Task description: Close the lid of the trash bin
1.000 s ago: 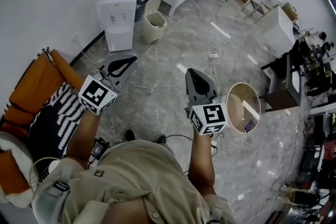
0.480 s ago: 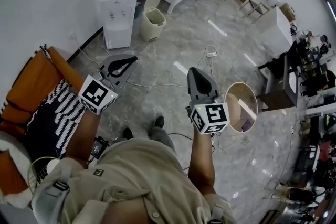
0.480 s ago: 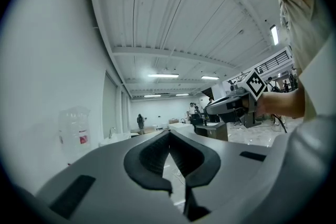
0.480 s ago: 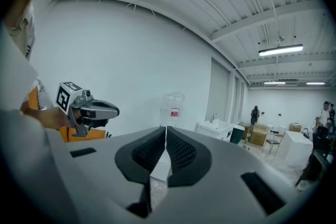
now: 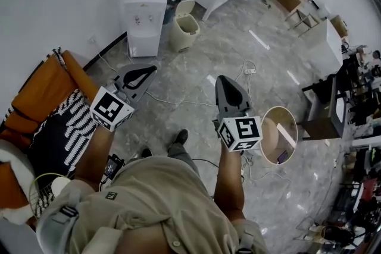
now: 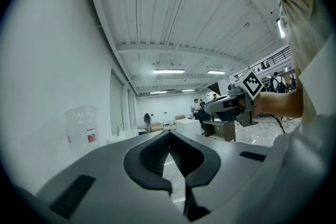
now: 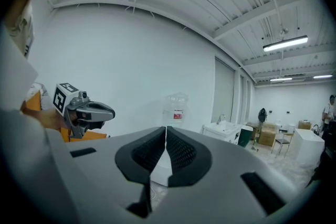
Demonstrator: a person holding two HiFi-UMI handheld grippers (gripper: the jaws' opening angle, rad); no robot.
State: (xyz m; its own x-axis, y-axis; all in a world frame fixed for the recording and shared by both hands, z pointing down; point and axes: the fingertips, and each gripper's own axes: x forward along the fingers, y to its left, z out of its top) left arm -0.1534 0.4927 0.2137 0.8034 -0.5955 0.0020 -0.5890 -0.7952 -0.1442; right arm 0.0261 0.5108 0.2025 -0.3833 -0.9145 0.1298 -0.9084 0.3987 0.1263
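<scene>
Advanced since the earlier frame: the person has stepped forward, shoe [image 5: 177, 138] now leading, and the bin sits a little nearer in the head view.

- Left gripper [image 5: 150, 70]: fingers [image 6: 149, 157] meet at the tips, nothing between them.
- Right gripper [image 5: 222, 80]: fingers likewise closed, empty.
- Trash bin [image 5: 184, 33]: cream, on the marble floor [image 5: 196, 62], just beside the water dispenser [image 5: 144, 24], well apart from both grippers.
- Lid [image 5: 185, 7]: standing up, open.
- Step in hand: approach, judged.
- Next move calls for: crossing the remaining floor, reaching behind the lid, tipping it forward and down.
</scene>
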